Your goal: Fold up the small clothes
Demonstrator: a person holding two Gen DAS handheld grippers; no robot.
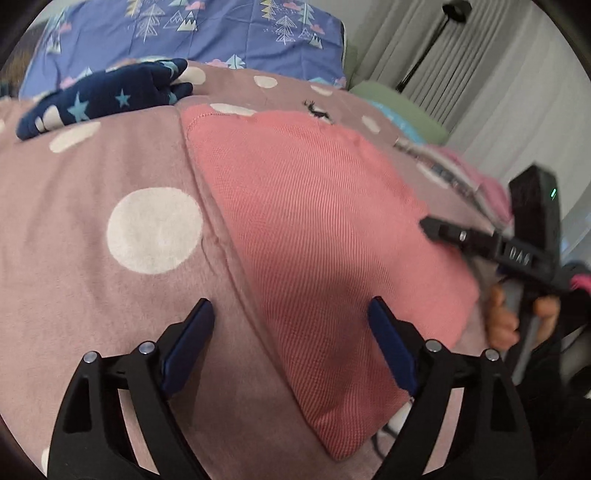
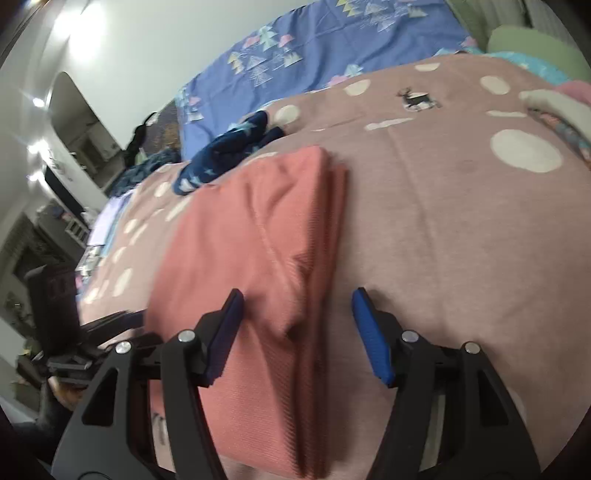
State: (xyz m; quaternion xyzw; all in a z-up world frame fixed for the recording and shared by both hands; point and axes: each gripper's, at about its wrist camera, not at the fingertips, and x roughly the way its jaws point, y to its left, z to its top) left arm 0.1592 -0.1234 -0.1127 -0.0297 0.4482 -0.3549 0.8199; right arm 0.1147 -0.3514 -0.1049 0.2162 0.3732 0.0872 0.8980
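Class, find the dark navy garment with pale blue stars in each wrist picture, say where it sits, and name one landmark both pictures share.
Left wrist view: dark navy garment with pale blue stars, upper left, on the dusty pink dotted blanket.
Right wrist view: same garment, upper centre-left, beyond the folded coral pink ribbed cloth.
Shared landmark: the blue bedsheet with tree print just behind it.

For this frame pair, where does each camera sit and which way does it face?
Left wrist: on the left tongs, looking down at the pink folded garment on the dotted blanket; the right tongs and fingers show at right.
Right wrist: on the right tongs, facing the garment's layered edge; the left tongs show at left.
Shared: garment, blanket, navy star cloth.
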